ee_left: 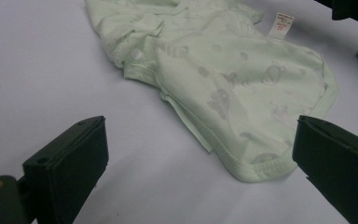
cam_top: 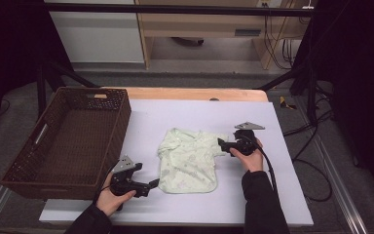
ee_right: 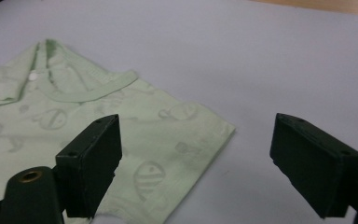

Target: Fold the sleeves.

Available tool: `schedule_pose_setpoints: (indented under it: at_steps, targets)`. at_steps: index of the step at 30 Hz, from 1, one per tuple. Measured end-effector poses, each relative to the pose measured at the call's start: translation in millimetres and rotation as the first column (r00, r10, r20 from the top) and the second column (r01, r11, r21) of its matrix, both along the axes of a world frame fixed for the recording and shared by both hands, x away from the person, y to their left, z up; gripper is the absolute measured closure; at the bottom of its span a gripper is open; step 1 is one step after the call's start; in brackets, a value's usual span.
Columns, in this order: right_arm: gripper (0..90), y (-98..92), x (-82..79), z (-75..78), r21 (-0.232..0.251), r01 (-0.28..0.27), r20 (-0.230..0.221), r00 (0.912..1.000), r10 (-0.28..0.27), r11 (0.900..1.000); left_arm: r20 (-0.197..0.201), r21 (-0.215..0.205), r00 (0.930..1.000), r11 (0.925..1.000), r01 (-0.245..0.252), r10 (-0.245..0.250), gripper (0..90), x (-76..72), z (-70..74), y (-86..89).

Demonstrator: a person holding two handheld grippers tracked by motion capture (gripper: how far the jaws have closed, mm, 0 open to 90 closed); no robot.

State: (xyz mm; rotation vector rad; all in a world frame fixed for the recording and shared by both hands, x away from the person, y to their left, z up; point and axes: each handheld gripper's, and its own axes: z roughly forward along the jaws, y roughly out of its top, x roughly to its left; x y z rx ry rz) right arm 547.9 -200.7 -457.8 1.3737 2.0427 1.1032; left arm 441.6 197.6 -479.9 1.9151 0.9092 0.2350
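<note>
A pale lavender mat covers the wooden surface [cam_top: 253, 195] from the near edge almost to the far one, where a strip of bare wood shows. A dark brown woven rectangular basket [cam_top: 119, 124] with cut-out handles stands at the left edge of the surface, partly overhanging the mat. A small pale green short-sleeved baby shirt [cam_top: 189, 161] with a faint printed pattern lies flat near the middle of the mat, collar toward the far side, hem toward the person; a white label shows by its edge in the left gripper view. The left gripper [cam_top: 155, 184], black and held in the person's left hand [cam_top: 108, 197], rests low at the near left corner of the shirt hem, its jaws standing wide with the hem corner lying between them and untouched by the pads. The right gripper [cam_top: 220, 143], held in the right hand [cam_top: 248, 157], sits at the shirt's right sleeve; its jaws stand apart, one above the sleeve cloth, the other over bare mat, neither pressing on the fabric.
</note>
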Motion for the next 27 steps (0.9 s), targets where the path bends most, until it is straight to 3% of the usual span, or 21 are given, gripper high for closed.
schedule_pose_setpoints:
  at_steps: [12,19,24,27]
  targets:
    - [43.4,-0.7,19.0,-19.2,-0.028,0.059,-0.055,0.9967,-0.061,0.998,0.000,0.001,1.0000,1.0000,-0.002,0.002,2.9,0.8,-1.0,0.1]
    - [54.4,0.2,21.1,-24.0,-0.023,0.043,-0.068,0.9967,-0.045,0.999,-0.008,0.001,1.0000,1.0000,-0.004,0.004,2.9,1.4,-2.2,0.4]
    - [62.9,3.1,20.2,-26.4,-0.049,0.038,-0.066,0.9970,-0.041,0.998,-0.012,0.003,0.9999,1.0000,-0.002,0.002,2.9,1.6,-2.7,0.4]
    - [74.0,2.3,20.5,-26.6,-0.034,0.040,-0.066,0.9969,-0.042,0.999,-0.012,0.003,0.9999,1.0000,-0.002,0.002,2.9,1.6,-2.7,0.4]
